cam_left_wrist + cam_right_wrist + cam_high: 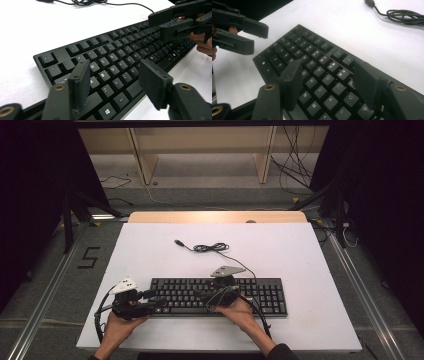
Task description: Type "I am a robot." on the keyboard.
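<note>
A black keyboard (265,295) lies flat near the front of the white tabletop (300,250). Its cable (210,248) runs back to a loose coil and a USB plug (178,242). My left gripper (155,299) hovers open over the keyboard's left end, and in the left gripper view (115,67) the letter keys (120,45) show between its spread jaws. My right gripper (200,296) is open above the middle keys and points left, its own view (327,66) looking down on the keys (312,42). Nothing is held by either. Each gripper shows in the other's view (157,25) (258,37).
The coiled cable (404,15) lies on the bare white surface behind the keyboard. A wooden shelf frame (200,150) stands beyond the table's far edge, with loose wires (295,175) on the floor. Dark stands (67,220) flank the table on both sides.
</note>
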{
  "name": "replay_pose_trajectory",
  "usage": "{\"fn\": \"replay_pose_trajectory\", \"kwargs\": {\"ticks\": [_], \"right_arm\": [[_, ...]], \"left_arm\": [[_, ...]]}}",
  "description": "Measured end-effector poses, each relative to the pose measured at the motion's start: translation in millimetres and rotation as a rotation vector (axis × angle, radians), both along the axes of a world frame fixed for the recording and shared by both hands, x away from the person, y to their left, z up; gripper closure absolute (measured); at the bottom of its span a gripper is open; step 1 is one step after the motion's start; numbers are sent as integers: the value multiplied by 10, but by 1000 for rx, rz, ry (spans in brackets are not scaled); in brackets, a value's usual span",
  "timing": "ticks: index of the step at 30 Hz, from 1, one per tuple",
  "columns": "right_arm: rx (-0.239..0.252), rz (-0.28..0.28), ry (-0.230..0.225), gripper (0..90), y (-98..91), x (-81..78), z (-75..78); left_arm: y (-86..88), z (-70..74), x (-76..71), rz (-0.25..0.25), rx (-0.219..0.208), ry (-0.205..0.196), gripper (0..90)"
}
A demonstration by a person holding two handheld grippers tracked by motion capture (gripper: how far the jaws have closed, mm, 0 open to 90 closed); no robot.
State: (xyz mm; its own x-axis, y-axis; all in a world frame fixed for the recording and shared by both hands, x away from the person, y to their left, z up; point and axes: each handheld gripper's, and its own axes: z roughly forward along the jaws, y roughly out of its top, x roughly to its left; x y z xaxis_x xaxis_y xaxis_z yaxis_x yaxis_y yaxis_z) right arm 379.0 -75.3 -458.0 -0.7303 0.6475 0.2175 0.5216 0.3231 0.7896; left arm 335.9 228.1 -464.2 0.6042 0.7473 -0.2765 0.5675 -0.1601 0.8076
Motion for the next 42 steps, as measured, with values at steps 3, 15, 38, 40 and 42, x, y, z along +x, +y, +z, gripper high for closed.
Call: {"fn": "replay_pose_trajectory", "kwargs": {"ticks": [3, 15, 38, 40, 42], "right_arm": [[-3, 6, 1, 402, 7, -11, 1], [6, 47, -3, 409, 51, -99, 20], [-38, 135, 3, 818, 109, -302, -36], [-50, 138, 8, 843, 118, -307, -57], [-56, 141, 12, 864, 127, -311, -72]], "left_arm": [[6, 1, 4, 4, -6, 0, 388], [41, 29, -3, 26, -45, -33, 320], [71, 44, -13, 33, -77, -60, 289], [71, 43, -13, 30, -75, -61, 289], [68, 41, -14, 27, -74, -61, 289]]}}
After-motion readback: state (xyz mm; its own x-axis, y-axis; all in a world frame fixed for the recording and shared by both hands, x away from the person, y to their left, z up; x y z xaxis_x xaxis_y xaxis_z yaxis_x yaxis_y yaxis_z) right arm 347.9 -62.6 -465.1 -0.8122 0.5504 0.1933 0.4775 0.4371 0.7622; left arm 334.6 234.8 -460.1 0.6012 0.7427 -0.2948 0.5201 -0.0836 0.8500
